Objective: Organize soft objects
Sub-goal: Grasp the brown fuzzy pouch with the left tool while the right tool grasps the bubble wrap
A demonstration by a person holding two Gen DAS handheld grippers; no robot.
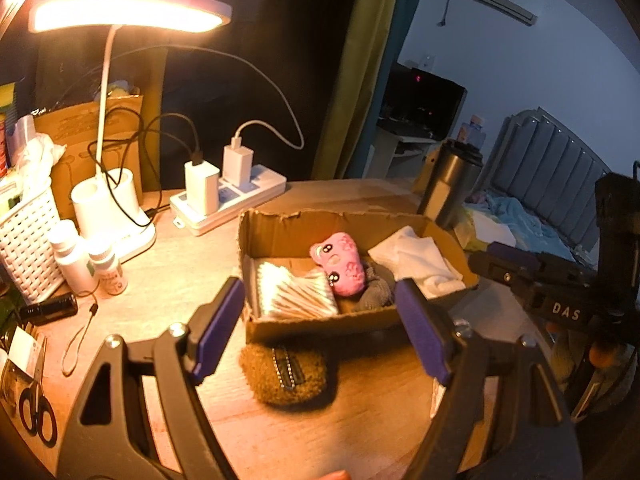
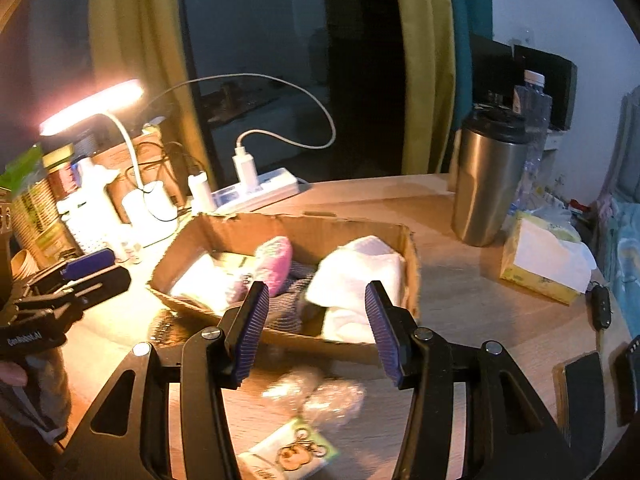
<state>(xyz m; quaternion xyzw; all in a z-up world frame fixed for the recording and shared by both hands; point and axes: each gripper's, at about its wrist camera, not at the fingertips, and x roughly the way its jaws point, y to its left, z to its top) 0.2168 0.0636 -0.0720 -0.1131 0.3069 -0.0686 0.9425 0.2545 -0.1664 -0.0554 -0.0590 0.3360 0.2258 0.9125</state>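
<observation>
warm lamplight falls on our wooden tabletop (image 1: 192, 280), where a torn cardboard box (image 1: 320, 320) already holds cotton swabs (image 1: 296, 292), a pink plush (image 1: 340, 264), a grey knit cloth (image 1: 374, 290) and a white towel (image 1: 416, 260). our left claw (image 1: 320, 332) hangs wide and empty over a fuzzy brown pouch (image 1: 288, 372) with a metal zipper, lying just outside the box. our right claw (image 2: 316, 332) is wide too, above a crinkly plastic packet (image 2: 312, 396). we judge the light box may slide if nudged, and slick plastic may slip.
</observation>
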